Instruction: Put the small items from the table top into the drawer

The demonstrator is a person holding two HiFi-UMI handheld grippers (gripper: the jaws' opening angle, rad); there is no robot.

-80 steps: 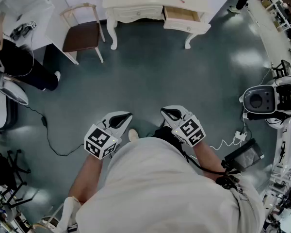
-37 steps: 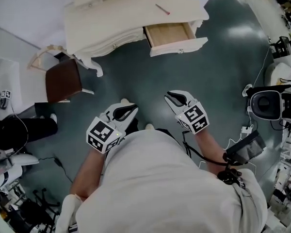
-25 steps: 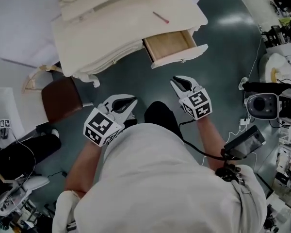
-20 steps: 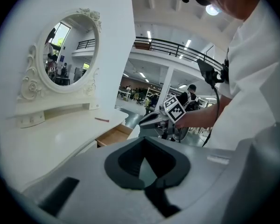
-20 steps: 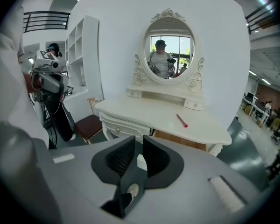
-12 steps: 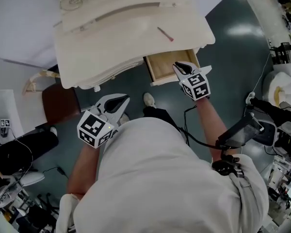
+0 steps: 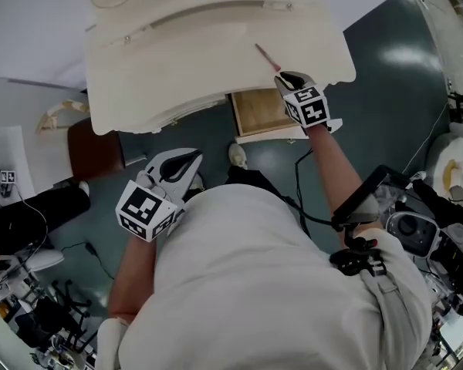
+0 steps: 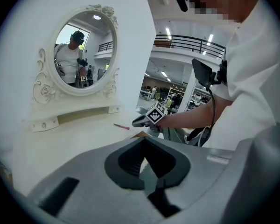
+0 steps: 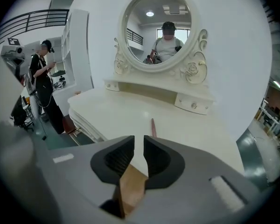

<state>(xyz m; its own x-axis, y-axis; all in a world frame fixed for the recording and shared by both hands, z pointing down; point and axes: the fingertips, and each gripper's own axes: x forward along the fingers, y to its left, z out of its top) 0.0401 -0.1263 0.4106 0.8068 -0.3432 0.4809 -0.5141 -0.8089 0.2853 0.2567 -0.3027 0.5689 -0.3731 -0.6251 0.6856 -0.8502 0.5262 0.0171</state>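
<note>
A thin red pen lies on the cream dressing table, near its front right. Below the table's edge a wooden drawer stands pulled out. My right gripper hovers over the drawer at the table's front edge, a short way from the pen; its jaws show only a narrow slit with nothing in it. My left gripper hangs low beside my body, short of the table, jaws together and empty. From there the pen and the right gripper are visible.
An oval mirror with small drawers stands at the table's back. A brown-seated chair sits left of the table. Equipment and cables crowd the floor on the right; a person in black is at the left.
The person has walked up to the dressing table. The right gripper has reached forward over the open drawer to the table's edge near the pen. The left gripper stayed low.
</note>
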